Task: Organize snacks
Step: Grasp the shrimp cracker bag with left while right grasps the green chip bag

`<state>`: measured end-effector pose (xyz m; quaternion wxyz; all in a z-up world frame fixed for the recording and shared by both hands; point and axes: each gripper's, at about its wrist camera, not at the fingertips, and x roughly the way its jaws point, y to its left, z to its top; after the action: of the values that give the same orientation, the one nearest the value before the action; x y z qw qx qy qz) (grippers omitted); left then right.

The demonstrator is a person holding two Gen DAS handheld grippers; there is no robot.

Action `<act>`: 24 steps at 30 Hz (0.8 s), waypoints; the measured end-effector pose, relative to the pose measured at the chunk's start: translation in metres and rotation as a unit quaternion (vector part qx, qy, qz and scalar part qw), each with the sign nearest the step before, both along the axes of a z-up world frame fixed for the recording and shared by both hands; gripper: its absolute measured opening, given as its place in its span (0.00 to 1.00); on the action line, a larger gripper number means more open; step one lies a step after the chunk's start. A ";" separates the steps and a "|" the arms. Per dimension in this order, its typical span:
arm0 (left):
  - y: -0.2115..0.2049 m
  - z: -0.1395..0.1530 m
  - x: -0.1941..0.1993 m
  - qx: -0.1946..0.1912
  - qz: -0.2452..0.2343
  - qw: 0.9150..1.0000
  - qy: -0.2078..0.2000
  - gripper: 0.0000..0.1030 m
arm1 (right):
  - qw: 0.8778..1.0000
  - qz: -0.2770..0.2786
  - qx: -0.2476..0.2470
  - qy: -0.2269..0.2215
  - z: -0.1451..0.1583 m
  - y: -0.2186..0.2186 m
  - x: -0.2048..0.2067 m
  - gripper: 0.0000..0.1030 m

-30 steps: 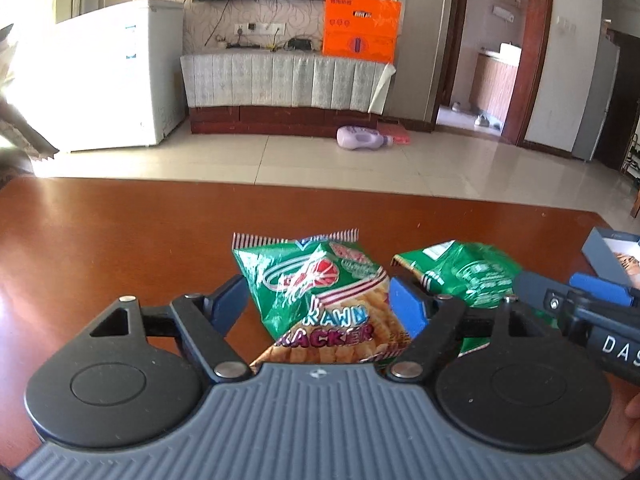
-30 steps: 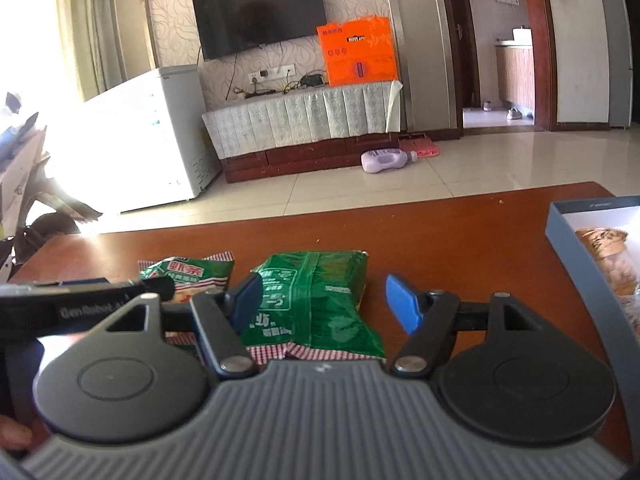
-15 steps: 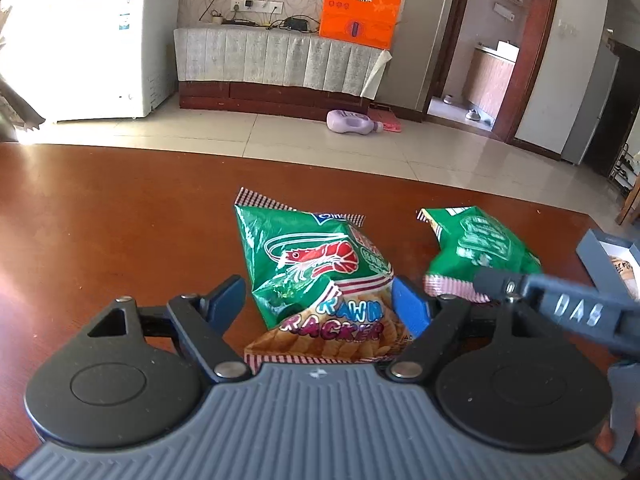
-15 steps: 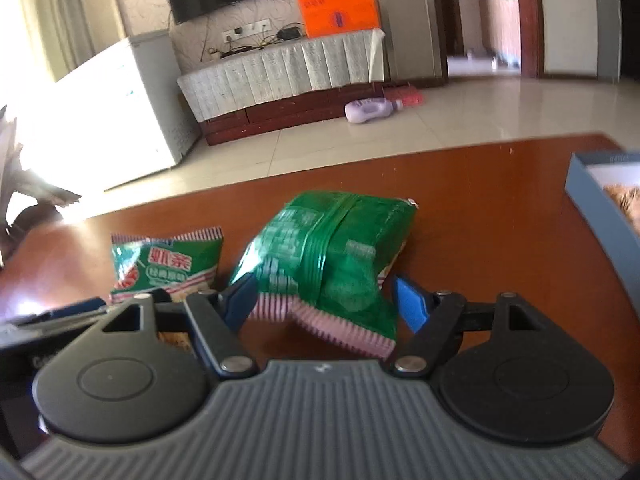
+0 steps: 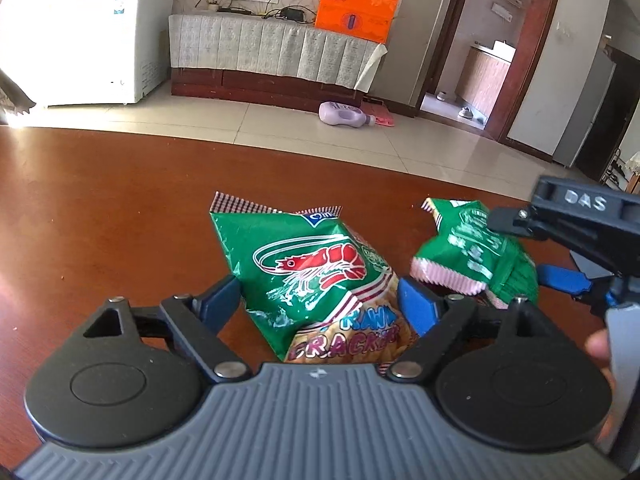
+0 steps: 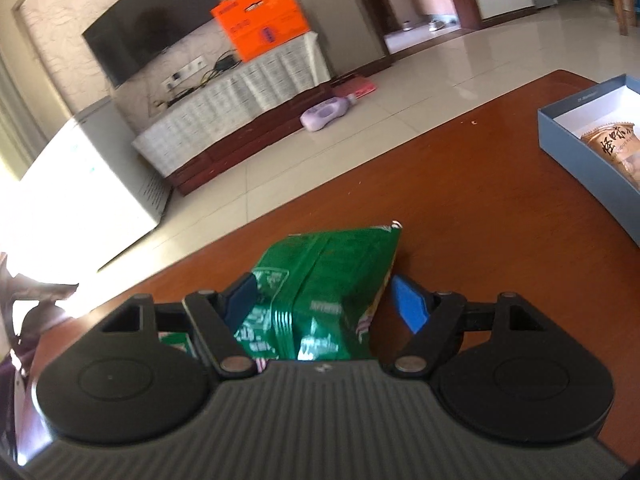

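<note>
A green prawn cracker bag (image 5: 320, 276) sits between the fingers of my left gripper (image 5: 320, 300), lifted off the brown table (image 5: 100, 208); the blue pads touch its sides. My right gripper (image 6: 324, 300) holds a second green snack bag (image 6: 324, 292), tilted up off the table. That bag (image 5: 472, 252) and the right gripper (image 5: 560, 248) show at the right of the left wrist view. A blue box (image 6: 576, 148) with a brown snack packet (image 6: 616, 148) inside stands at the table's right.
The table's far edge (image 5: 280, 148) runs across the view, with tiled floor beyond. A purple bottle (image 5: 344, 114) lies on the floor. A white freezer (image 5: 92, 32) and a TV cabinet with an orange box (image 5: 356, 8) stand at the back.
Both grippers have closed on their bags and lifted them off the table. The right gripper has tilted and turned toward the blue box.
</note>
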<state>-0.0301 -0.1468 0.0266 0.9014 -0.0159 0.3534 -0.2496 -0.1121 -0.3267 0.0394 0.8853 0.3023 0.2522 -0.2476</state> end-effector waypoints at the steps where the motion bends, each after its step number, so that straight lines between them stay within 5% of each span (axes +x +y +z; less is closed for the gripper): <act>1: 0.000 0.000 0.000 -0.001 0.000 1.000 0.000 0.86 | 1.000 -0.006 -0.005 0.001 0.000 0.002 0.004 0.74; 12: 0.000 -0.004 0.002 -0.004 -0.006 1.000 -0.001 0.86 | 0.990 0.025 -0.124 0.060 -0.018 0.016 0.037 0.81; 16: -0.001 -0.006 0.004 -0.008 -0.004 1.000 0.002 0.87 | 0.991 0.059 -0.111 0.052 -0.023 0.003 0.032 0.80; 24: 0.000 -0.008 0.002 -0.016 -0.005 1.000 0.005 0.83 | 0.986 0.126 -0.105 0.041 -0.013 0.003 0.007 0.63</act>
<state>-0.0279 -0.1471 0.0185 0.8979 -0.0296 0.3540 -0.2598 -0.1055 -0.3240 0.0263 0.9250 0.1630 0.2970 -0.1718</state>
